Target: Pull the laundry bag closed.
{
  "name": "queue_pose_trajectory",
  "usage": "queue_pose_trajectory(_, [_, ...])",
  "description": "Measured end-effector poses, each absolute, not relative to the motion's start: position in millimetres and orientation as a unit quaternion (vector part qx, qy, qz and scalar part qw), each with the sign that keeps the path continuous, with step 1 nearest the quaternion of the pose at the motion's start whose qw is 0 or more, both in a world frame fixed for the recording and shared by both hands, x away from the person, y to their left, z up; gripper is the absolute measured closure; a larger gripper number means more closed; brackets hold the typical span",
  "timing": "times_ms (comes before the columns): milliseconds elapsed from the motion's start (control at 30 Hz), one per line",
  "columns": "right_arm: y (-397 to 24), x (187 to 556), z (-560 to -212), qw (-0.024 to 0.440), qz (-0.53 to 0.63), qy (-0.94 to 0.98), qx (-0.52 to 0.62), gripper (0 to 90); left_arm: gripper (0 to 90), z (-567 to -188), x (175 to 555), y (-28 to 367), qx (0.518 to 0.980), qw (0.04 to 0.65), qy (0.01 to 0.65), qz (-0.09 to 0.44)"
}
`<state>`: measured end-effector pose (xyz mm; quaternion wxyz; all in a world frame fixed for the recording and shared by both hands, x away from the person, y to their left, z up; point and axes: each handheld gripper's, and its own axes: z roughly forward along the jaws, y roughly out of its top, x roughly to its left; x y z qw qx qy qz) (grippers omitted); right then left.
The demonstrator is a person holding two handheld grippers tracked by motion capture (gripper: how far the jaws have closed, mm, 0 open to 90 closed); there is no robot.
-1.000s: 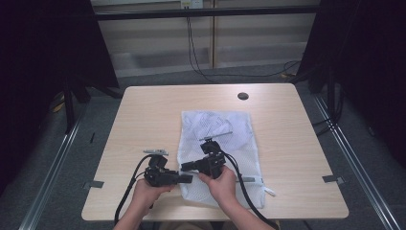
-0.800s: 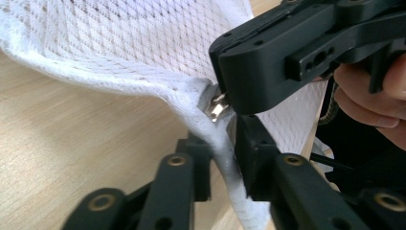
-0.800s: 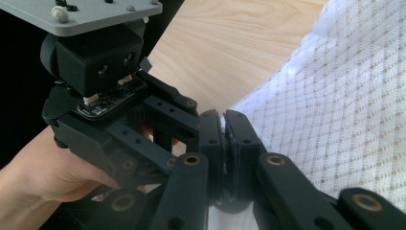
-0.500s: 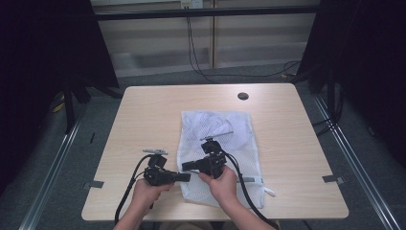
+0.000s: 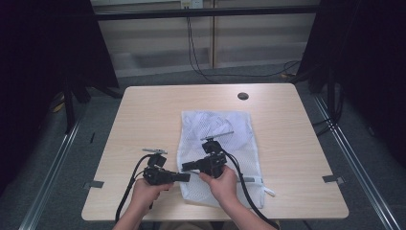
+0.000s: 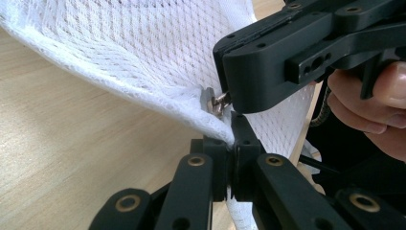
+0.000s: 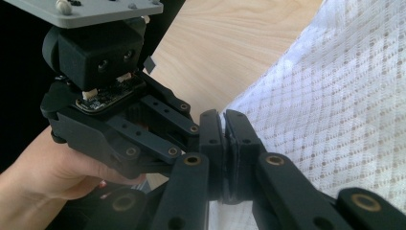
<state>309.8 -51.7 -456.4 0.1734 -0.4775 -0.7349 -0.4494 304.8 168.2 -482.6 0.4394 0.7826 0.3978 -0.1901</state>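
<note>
I stand at the near edge of a pale wooden table [image 5: 158, 110], a tool in each hand. Most of the tabletop lies bare to the left, right and far side, so there is open room all around. A white mesh laundry bag [image 5: 218, 127] lies flat near the middle, its near end reaching toward my side. My left gripper [image 5: 184, 177] meets the bag's left near edge, and its jaws, which have just been closing, now pinch the mesh hem. My right gripper [image 5: 184, 166], just beside it and pointing toward it, is clenched on a small metal zipper pull [image 6: 219, 101] at that same edge. My right hand [image 5: 221, 184] covers part of the bag's near end. The zipper's track is hard to make out in the mesh.
</note>
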Motion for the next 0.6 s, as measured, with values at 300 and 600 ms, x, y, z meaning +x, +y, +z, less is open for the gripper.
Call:
queue_pose_trajectory(300, [-51.7, 310.7, -458.3, 0.184, -0.447, -0.732, -0.48, 86.4, 88.1, -483.0, 304.8, 167.8, 0.785, 0.436, 0.397, -0.193])
queue_pose_trajectory(600, [-58.6, 309.6, -454.6, 0.174, -0.441, -0.737, -0.482, 86.8, 88.3, -481.8, 304.8, 169.2, 0.784, 0.439, 0.396, -0.189])
